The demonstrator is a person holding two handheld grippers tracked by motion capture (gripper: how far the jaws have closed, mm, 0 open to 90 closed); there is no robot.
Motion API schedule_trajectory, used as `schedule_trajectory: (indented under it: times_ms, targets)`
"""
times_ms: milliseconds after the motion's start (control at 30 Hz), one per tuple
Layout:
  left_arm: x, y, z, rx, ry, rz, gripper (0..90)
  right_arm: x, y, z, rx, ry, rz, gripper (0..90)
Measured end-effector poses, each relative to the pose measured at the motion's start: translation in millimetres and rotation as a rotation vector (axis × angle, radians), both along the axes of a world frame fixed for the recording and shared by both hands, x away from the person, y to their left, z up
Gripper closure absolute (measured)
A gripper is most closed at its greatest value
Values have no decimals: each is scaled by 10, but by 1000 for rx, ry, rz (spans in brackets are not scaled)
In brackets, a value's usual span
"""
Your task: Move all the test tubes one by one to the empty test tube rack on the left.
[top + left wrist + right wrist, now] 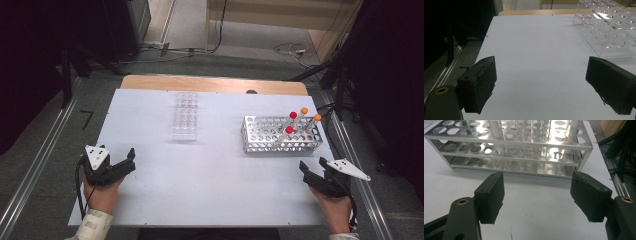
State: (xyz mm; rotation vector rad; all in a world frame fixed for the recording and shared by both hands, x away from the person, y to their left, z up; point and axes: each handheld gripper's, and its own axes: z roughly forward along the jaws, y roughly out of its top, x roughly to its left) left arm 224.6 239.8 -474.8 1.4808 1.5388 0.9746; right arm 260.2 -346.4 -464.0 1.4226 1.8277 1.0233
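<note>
Landmark: I take the metal rack (282,134) as my reference; it stands on the white table (210,175), its long axis running across the table, left to right.
Tubes: four capped tubes (299,121) stand in the rack's right end, two red-capped, two orange-capped, all leaning a little to the right.
Right gripper (314,170): it rests at the table's near edge, just in front of the rack's right end. My jaws stand wide apart with nothing between them. In the right gripper view the rack (509,147) lies straight ahead of the jaws, its long side square to me.
Left gripper (127,161): well to the left of the rack, at the near edge; jaws wide, holding nothing.
Clear tray (185,115): left of the rack, long axis running away from me; it sits ahead and to the right of my left jaws in the left gripper view (610,27).
Nearer hand: I judge the right one is better placed for the tubes, the left one for the clear tray.
Key relation: the tubes are forward of my right jaws, and slightly left.
</note>
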Motion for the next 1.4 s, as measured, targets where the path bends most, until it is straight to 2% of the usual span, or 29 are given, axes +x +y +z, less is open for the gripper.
schedule_trajectory:
  times_ms: [233, 700, 1100, 1400]
  targets:
    - [8, -7, 0, -3, 0, 3, 103, 81, 91, 54, 39, -17, 42, 324]
    - [15, -6, -2, -3, -5, 6, 103, 332, 356, 84, 36, -36, 103, 419]
    - [19, -6, -6, -2, -3, 8, 103, 546, 515, 77, 56, -67, 108, 565]
    - [14, 2, -5, -3, -5, 10, 103, 674, 593, 55, 51, -75, 95, 616]
